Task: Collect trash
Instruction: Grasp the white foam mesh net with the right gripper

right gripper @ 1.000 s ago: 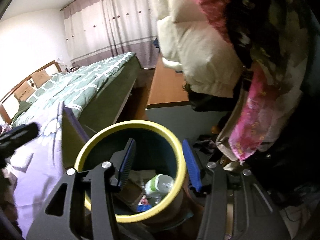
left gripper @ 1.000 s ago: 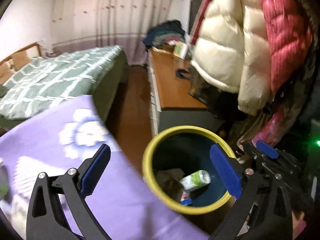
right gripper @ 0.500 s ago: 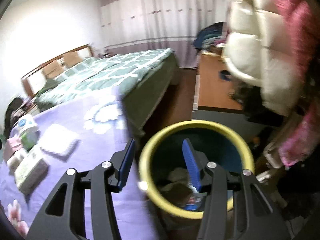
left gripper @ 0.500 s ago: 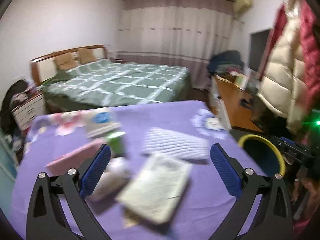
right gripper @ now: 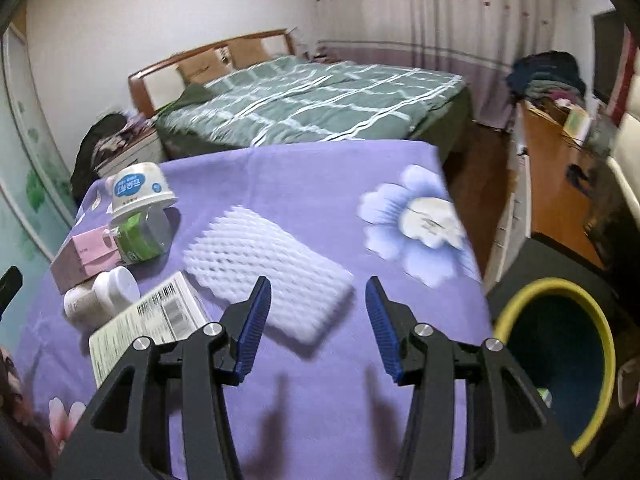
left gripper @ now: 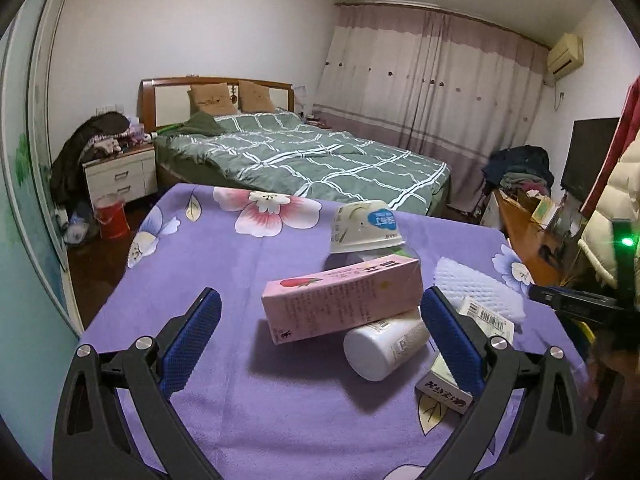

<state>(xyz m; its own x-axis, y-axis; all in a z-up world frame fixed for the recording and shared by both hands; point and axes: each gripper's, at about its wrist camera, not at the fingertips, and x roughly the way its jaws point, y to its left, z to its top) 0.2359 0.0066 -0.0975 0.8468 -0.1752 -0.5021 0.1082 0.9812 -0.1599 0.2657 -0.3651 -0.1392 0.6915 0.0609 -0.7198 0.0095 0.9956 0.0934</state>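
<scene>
A heap of trash lies on the purple flowered tablecloth (left gripper: 224, 264). In the left wrist view a pink carton (left gripper: 340, 300) leans on a white bottle (left gripper: 384, 346), with an upturned white cup (left gripper: 366, 226) behind and a white foam net (left gripper: 476, 290) to the right. My left gripper (left gripper: 318, 334) stands open just short of the carton, nothing between its pads. In the right wrist view my right gripper (right gripper: 318, 320) hovers open and empty over the near end of the foam net (right gripper: 272, 268). A barcoded box (right gripper: 148, 328) lies to its left. The yellow-rimmed bin (right gripper: 560, 356) stands at the lower right.
A green-checked bed (left gripper: 304, 160) fills the room behind the table. A nightstand (left gripper: 120, 176) piled with clothes and a red bucket (left gripper: 110, 216) stand at the left. A wooden cabinet (right gripper: 560, 172) with clutter runs along the right wall, with coats hanging near it.
Both grippers have swung from over the yellow-rimmed bin to the left, to the purple table. The trash heap now lies in front of them, and the bin sits at the right edge.
</scene>
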